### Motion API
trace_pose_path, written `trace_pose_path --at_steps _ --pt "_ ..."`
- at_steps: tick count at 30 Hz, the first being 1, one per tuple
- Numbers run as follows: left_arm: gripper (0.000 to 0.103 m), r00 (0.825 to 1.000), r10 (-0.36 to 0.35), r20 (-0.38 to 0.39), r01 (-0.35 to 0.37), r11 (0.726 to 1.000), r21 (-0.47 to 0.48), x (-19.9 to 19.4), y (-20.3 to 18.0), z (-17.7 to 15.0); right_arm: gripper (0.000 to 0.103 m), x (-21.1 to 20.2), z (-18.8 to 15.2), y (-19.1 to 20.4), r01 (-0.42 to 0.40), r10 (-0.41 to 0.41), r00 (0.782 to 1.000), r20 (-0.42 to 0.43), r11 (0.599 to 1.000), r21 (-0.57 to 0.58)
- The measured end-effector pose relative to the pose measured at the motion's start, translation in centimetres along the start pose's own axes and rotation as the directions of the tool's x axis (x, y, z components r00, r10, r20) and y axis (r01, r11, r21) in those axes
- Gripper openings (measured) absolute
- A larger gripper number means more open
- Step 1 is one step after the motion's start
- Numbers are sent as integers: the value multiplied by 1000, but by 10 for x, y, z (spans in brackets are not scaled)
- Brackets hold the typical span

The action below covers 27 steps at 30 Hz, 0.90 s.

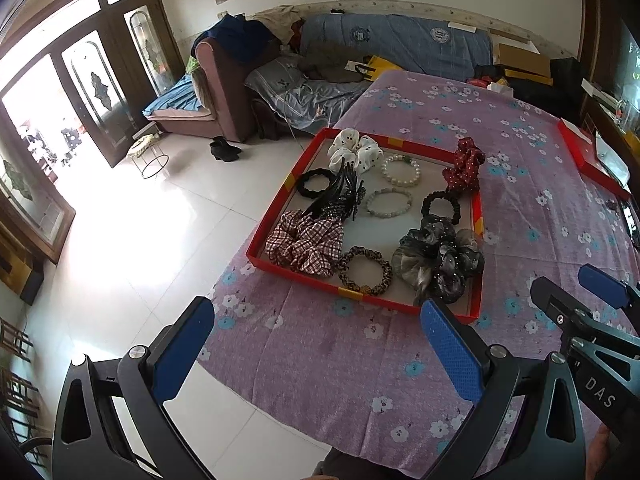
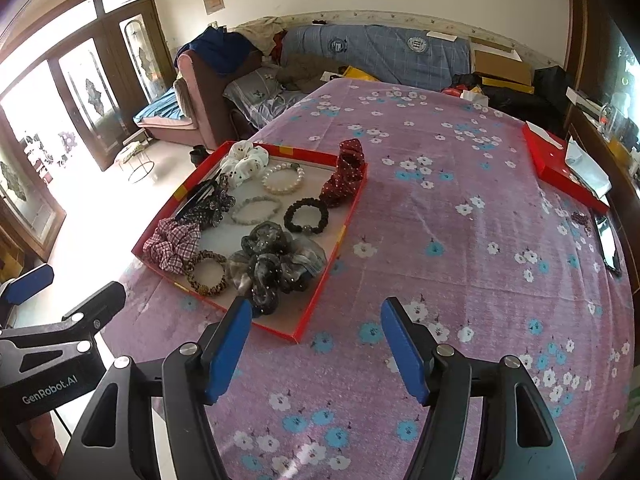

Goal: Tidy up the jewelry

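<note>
A red tray [image 1: 288,272] [image 2: 352,204] lies on the purple floral cloth. It holds a plaid scrunchie [image 1: 304,244], a white dotted scrunchie [image 1: 354,152], a red dotted scrunchie [image 1: 464,166] leaning on the far corner, a dark gauzy scrunchie [image 2: 272,264], a pearl bracelet [image 2: 280,191], a pale bead bracelet [image 1: 370,204], black hair ties and a black hair claw [image 1: 336,196]. My left gripper [image 1: 320,352] hovers open just short of the tray's near rim, nothing between its fingers. My right gripper [image 2: 316,352] is open too, empty, at the tray's near right corner.
A second red box [image 2: 556,168] with white paper sits at the table's far right, with a phone [image 2: 608,244] and a small dark bracelet [image 2: 580,218] near it. The table edge drops to white floor tiles on the left. A cluttered sofa [image 1: 380,48] stands behind.
</note>
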<state>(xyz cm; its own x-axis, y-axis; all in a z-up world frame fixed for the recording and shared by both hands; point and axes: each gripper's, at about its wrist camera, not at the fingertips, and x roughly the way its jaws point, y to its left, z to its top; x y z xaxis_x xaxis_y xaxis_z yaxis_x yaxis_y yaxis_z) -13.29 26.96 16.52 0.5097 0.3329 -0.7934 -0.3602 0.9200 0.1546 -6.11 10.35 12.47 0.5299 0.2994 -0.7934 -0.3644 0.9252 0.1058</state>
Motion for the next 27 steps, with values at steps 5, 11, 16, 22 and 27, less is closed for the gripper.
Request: trace_pose_path --at_steps 5,11,16,22,27 --pt "103 1000 -7 -13 8 1000 8 10 3 6 72 9 5 4 5 -5 1000 -12 1000 9" --pt "103 999 -19 -32 20 1000 15 24 7 15 73 20 13 9 14 -14 1000 -25 1000 14" --pt "103 999 -27 -47 28 999 23 35 11 21 73 30 18 13 22 -21 999 -36 1000 21" --pt "103 997 -32 -69 34 999 26 48 17 27 73 42 21 19 34 -32 998 -57 999 36" --pt "103 995 -27 -95 29 999 22 61 25 30 73 53 22 22 37 -34 996 -79 998 46"
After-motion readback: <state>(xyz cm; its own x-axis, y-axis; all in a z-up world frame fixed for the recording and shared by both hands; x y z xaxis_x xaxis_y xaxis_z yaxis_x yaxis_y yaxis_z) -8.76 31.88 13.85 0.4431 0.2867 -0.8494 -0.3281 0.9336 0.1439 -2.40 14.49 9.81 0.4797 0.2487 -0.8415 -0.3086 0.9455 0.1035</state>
